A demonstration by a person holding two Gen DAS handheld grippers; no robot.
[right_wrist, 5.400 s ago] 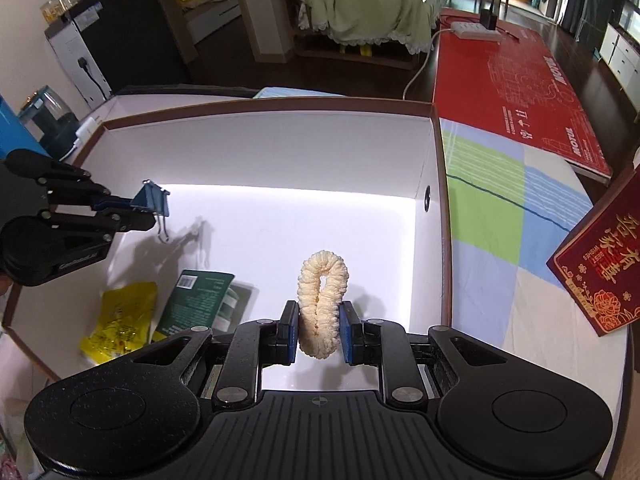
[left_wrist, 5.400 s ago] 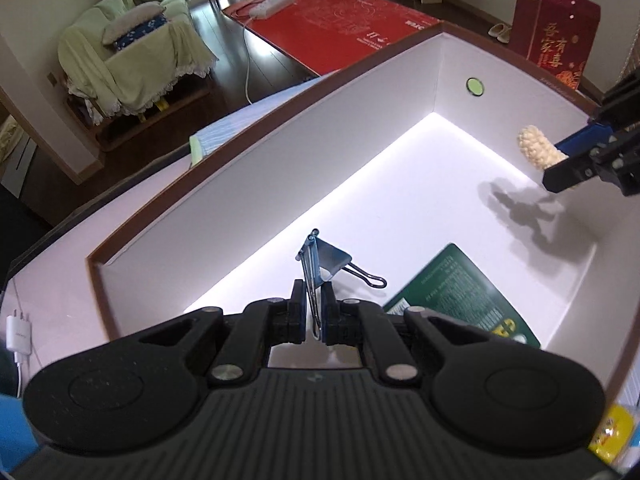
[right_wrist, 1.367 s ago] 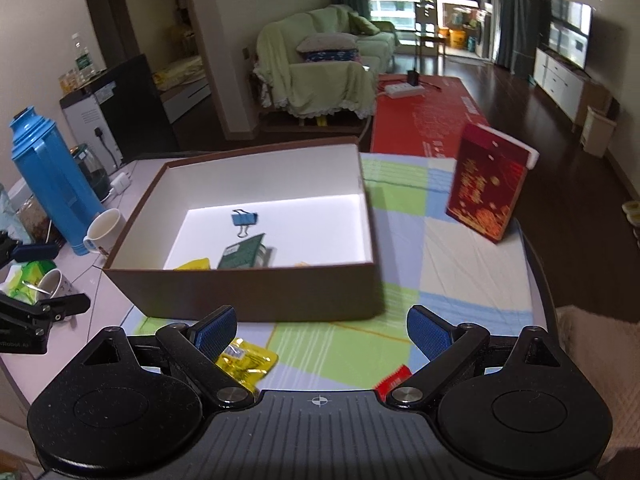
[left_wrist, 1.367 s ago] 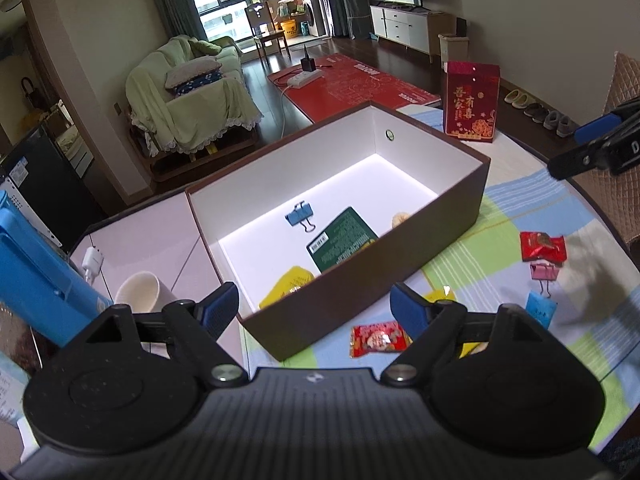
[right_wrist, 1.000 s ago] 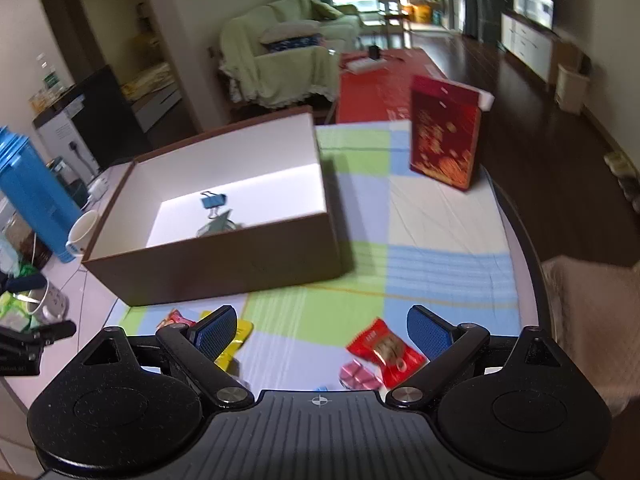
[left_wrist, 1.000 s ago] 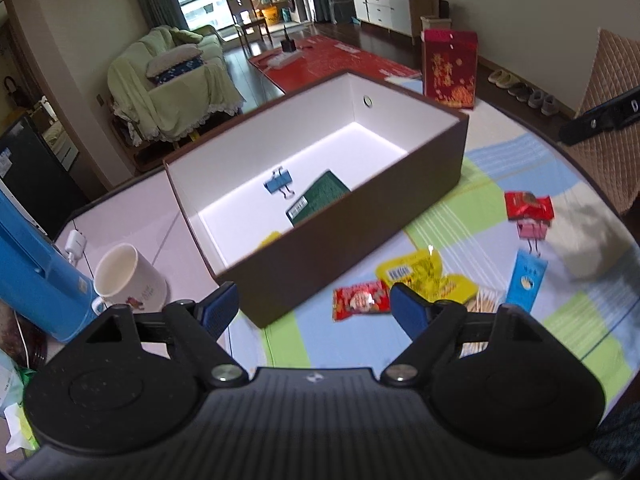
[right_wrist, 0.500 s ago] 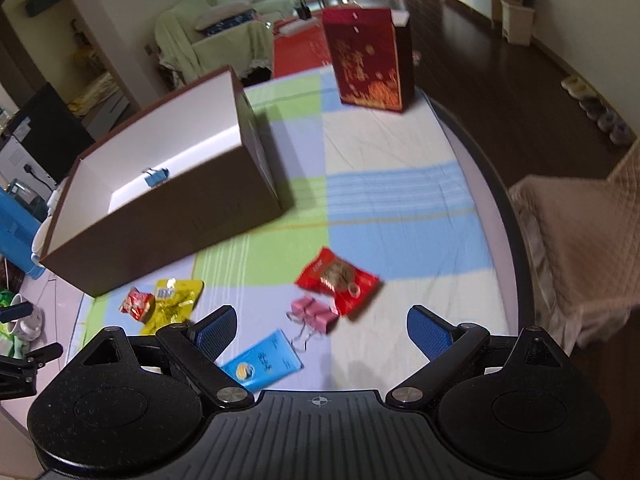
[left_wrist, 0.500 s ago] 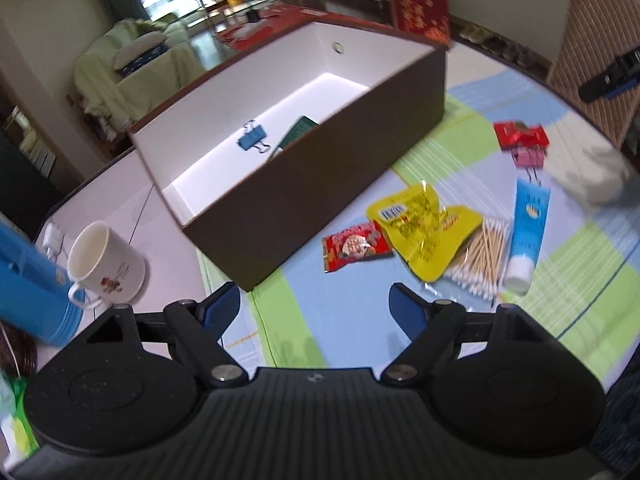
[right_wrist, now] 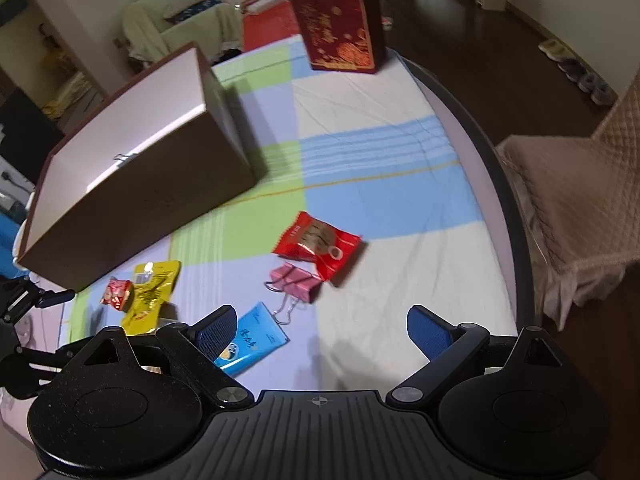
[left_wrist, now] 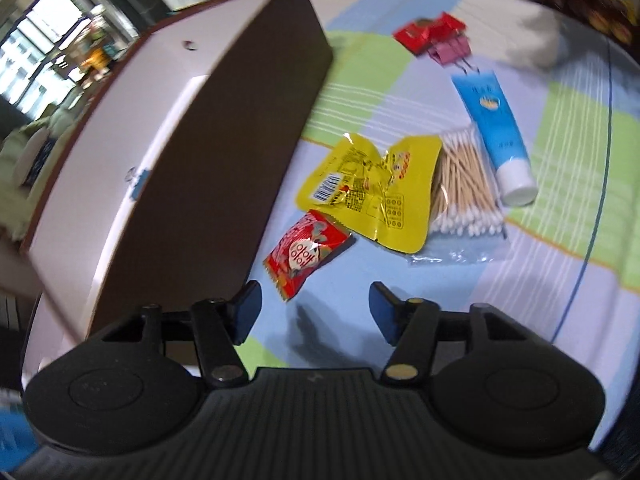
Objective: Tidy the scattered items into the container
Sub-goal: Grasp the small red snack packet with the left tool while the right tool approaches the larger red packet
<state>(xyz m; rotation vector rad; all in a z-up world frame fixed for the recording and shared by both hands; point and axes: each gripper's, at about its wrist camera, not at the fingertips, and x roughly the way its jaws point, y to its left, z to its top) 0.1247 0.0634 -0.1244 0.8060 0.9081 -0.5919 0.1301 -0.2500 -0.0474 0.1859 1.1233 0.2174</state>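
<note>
Large brown cardboard box with white lining [left_wrist: 208, 184] stands on the bench, on a checked cloth of blue, green and white [right_wrist: 360, 184] — this is the container; a binder clip shows inside it.

Scattered items lie on the cloth beside its long wall:
- crinkled yellow foil pouch [left_wrist: 372, 184], light and slippery; best pinched at a flat edge.
- clear bag of wooden cotton swabs [left_wrist: 464, 192], partly under the pouch; soft, take it by the loose film.
- blue squeeze tube with white cap [left_wrist: 494, 128], firm enough to grip across the body.
- red foil snack packet [right_wrist: 318, 242], touching a pink metal binder clip [right_wrist: 296, 280] — rigid, hold by its body.
- small red candy wrapper [left_wrist: 306, 254], nearest the left gripper [left_wrist: 316, 308].

Left jaws spread wide, empty, low over the cloth. Right gripper [right_wrist: 322, 332] likewise: jaws wide apart, holding nothing, above the tube and clip.
</note>
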